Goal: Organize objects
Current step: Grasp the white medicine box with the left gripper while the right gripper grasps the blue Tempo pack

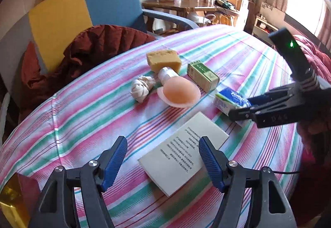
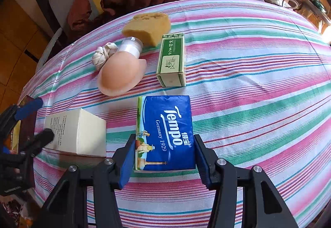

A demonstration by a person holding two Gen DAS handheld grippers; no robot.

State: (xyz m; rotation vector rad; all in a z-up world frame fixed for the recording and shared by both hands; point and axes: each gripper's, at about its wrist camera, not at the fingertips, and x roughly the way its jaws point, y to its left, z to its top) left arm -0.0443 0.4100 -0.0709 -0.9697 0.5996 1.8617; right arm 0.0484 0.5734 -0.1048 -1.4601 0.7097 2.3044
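On the striped tablecloth [image 2: 248,62] lies a blue Tempo tissue pack [image 2: 167,130], and my right gripper [image 2: 163,153] is shut on it, pads pressed on its two long sides. In the left wrist view the same right gripper [image 1: 246,110] reaches in from the right over the tissue pack [image 1: 227,99]. My left gripper [image 1: 163,143] stands wide open above a cream printed box [image 1: 182,155] without touching it. Farther back lie a yellow sponge [image 1: 163,60], a green carton [image 1: 202,75], a peach silicone piece [image 1: 178,93] with a clear cap, and a white knotted bundle [image 1: 142,87].
A blue and yellow armchair [image 1: 93,4] with a dark red garment [image 1: 99,45] stands behind the table's far edge. A gold and red packet [image 1: 12,201] sits at the near left corner. A wooden desk [image 1: 175,5] with clutter is at the back.
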